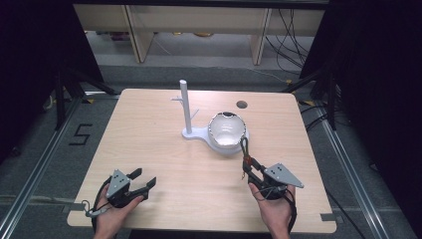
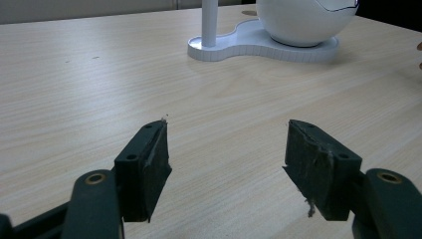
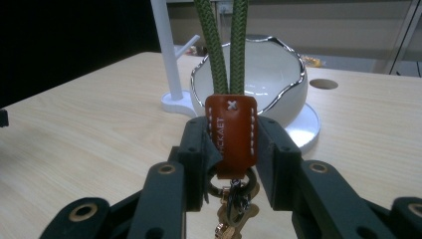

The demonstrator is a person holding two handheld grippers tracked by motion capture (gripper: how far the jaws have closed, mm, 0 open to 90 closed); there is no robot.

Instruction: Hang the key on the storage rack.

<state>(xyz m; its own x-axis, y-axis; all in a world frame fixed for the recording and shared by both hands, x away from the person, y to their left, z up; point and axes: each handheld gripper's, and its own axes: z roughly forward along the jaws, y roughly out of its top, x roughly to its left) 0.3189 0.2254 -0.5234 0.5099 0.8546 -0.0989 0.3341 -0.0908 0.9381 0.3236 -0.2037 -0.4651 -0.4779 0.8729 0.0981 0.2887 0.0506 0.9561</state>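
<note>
your right gripper [image 3: 231,149] clamps keychain's leather tab [image 3: 232,132], cord loop upright; left gripper [image 2: 226,169] wide open, empty. hanging on stand [image 1: 185,107] or dropping in bowl [image 1: 227,130] left.

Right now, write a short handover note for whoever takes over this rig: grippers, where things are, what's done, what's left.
Right gripper: shut on the keychain, clamping its brown leather tab; the green cord loop rises toward the white bowl, keys hang below.
Left gripper: open, nothing between its pads, low over the near left of the table.
White stand with pegs stands mid-table, bowl on its base.
Done: keychain picked up.
Left, probably: hang the loop on a stand peg or drop it in the bowl, then release.
</note>
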